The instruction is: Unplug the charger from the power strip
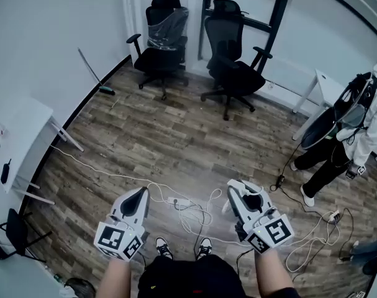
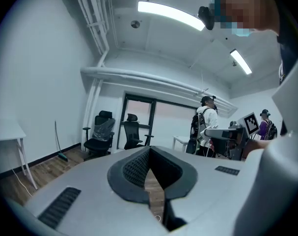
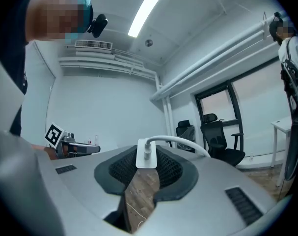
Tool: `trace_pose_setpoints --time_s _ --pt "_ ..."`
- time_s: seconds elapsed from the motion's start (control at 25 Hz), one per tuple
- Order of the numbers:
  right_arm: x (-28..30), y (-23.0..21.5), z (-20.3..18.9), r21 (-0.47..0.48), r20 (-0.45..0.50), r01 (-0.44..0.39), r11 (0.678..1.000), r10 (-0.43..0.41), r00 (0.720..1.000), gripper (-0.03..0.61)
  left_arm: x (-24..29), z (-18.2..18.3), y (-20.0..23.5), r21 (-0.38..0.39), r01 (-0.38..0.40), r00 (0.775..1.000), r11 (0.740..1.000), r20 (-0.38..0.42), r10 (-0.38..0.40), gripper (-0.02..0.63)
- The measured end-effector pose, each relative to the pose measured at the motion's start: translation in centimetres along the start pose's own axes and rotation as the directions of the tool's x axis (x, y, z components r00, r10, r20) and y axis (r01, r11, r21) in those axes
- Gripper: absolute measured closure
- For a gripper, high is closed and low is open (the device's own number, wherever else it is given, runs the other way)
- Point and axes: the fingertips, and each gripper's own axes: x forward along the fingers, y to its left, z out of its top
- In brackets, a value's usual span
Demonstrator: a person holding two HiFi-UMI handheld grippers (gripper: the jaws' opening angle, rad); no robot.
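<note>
Desk (image 1: 20, 135) well off to the left of the left fingers, against the wall.

Left gripper (image 2: 149, 151): held up, roughly level. Pads closed tip to tip, nothing between them. Past the fingertips, far across the room: two chairs (image 2: 100, 134).

Power strip (image 1: 177, 200): on the wood floor, well below the fingers and between the two grippers as seen from the head view. White cords (image 1: 194, 219) loop on the floor around it, just ahead of the person's shoes (image 1: 183, 248).

Right gripper (image 3: 146, 167): held up, roughly level, beside the left one. Fingers gripping the charger (image 3: 146, 156), a flat white block clamped upright at the fingertips; the jaws stand partly apart around it. The block sticks up a little above the pads. Its cable (image 3: 188, 143) leaves the top face and arcs away to the right of the fingers, over the right jaw.

Charger is out of the strip, up in the right fingers, well apart from the strip on the floor.

Far right of the right fingers, head view: a second person (image 1: 362, 129) in white top and dark trousers, beside a white table (image 1: 325, 82); more cords on the floor near their feet.
</note>
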Motion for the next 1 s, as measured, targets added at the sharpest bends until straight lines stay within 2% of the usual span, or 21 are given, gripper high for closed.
trace_pose_setpoints --time_s 0.16,0.48,0.76,1.0 --pt "0.2 1.0 2.9 -0.056 0.032 0.000 0.998 0.002 0.999 0.472 -1.1 3.0 -0.5 0.032 0.011 0.999 0.999 0.042 -0.013 0.595" --pt "-0.4 2.9 5.8 -0.110 0.084 0.014 0.994 -0.005 0.996 0.472 -2.4 4.4 -0.7 0.036 0.026 0.996 0.999 0.085 -0.029 0.595" --pt "-0.4 3.6 6.1 -0.136 0.081 0.032 0.990 -0.021 0.996 0.472 -3.2 4.7 -0.3 0.043 0.034 0.994 0.998 0.103 -0.038 0.595" --pt "0.1 4.7 6.4 -0.147 0.084 0.004 0.989 0.009 0.996 0.472 -3.6 5.2 -0.3 0.052 0.046 0.993 0.998 0.108 -0.051 0.595"
